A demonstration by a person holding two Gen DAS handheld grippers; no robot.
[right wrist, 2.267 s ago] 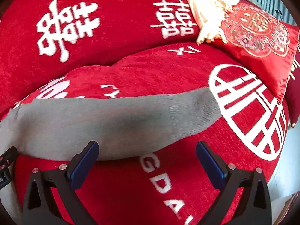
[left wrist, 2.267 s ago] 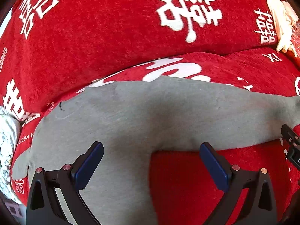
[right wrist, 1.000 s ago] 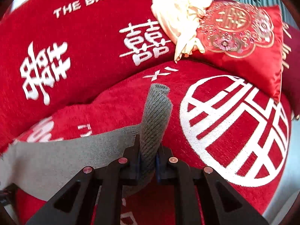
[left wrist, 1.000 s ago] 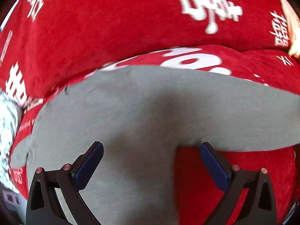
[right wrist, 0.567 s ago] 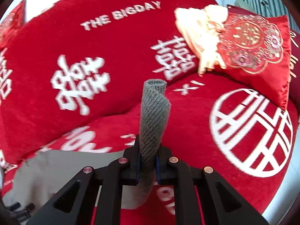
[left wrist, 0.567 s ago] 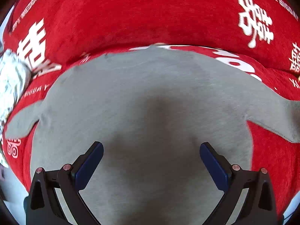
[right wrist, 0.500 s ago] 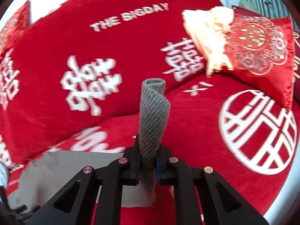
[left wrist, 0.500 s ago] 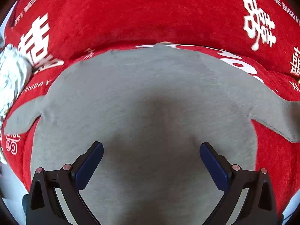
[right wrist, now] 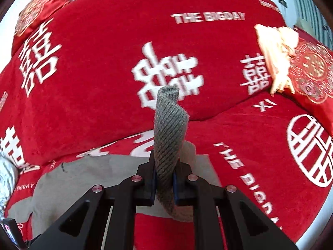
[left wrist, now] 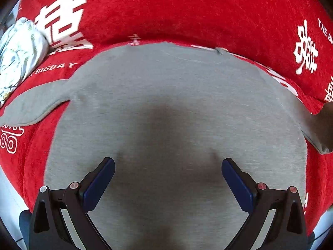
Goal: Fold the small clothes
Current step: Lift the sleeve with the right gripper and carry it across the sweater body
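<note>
Red sofa cover point(left wrist: 187, 10), printed with white characters, fills both views, and a grey top point(left wrist: 166, 108) is spread flat across the seat. Over its body the left gripper point(left wrist: 168, 167) is held with fingers wide apart, nothing between them, pointing down at the cloth. One sleeve point(left wrist: 31, 106) is seen lying out to the left edge, near a pale bundle point(left wrist: 18, 50).

On the other side, the ribbed cuff point(right wrist: 168, 129) is pinched tight between the closed fingers of the right gripper point(right wrist: 164, 180), and the sleeve end is stood up above the seat, clear of the backrest point(right wrist: 104, 62). A satin cushion point(right wrist: 312, 73) is seen well off to the right.

A sleeve fold looks to be in hand. For a clean result, the cuff is best carried inward over the body and laid down flat, not dropped in a twist; the rib already shows a slight spiral, so it should be untwisted on the way down. The body could be pinned by the free gripper so that it is not dragged along. The grip should be released only once the sleeve is lying flat.
</note>
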